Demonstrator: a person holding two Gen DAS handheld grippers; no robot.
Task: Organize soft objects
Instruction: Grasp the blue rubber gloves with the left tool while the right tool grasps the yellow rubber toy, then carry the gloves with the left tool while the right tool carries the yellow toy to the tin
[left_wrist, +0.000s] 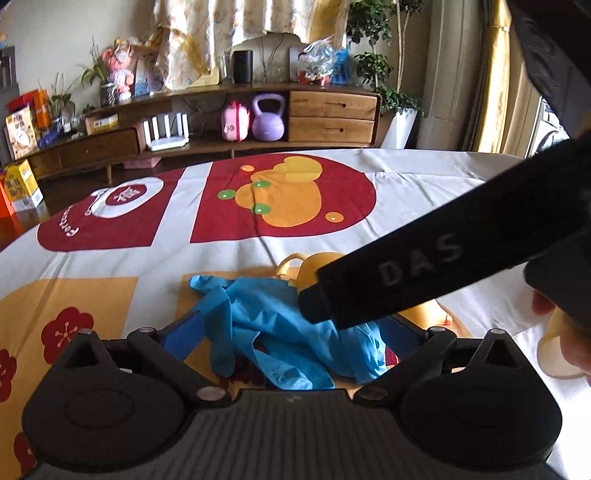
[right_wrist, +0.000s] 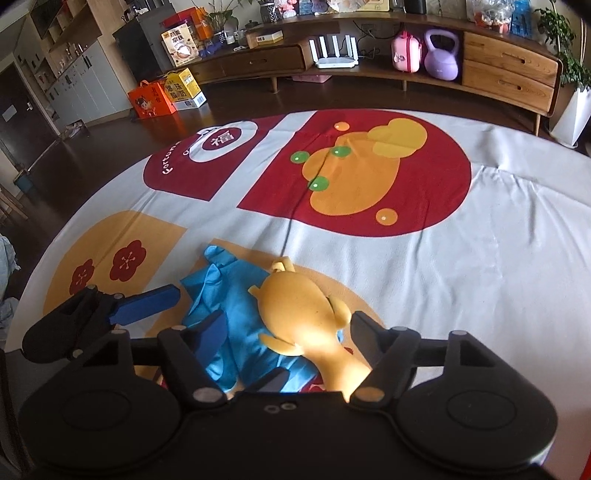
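1. Tongs first: my right gripper straddles the toy, part open, pads not pressing.
2. Left gripper gapes around the glove, gripping nothing.
3. Cloth towards twelve o'clock: bare; judging so, sorting has barely begun.

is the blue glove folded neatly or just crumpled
Crumpled: the blue glove lies bunched in loose wrinkles on the tablecloth, fingers splayed unevenly, with the yellow rubber toy partly on top.

On the tablecloth lie one yellow rubber toy and one heap of blue gloves; their number cannot be told. On the cabinet shelf: one purple kettlebell, one pink case.
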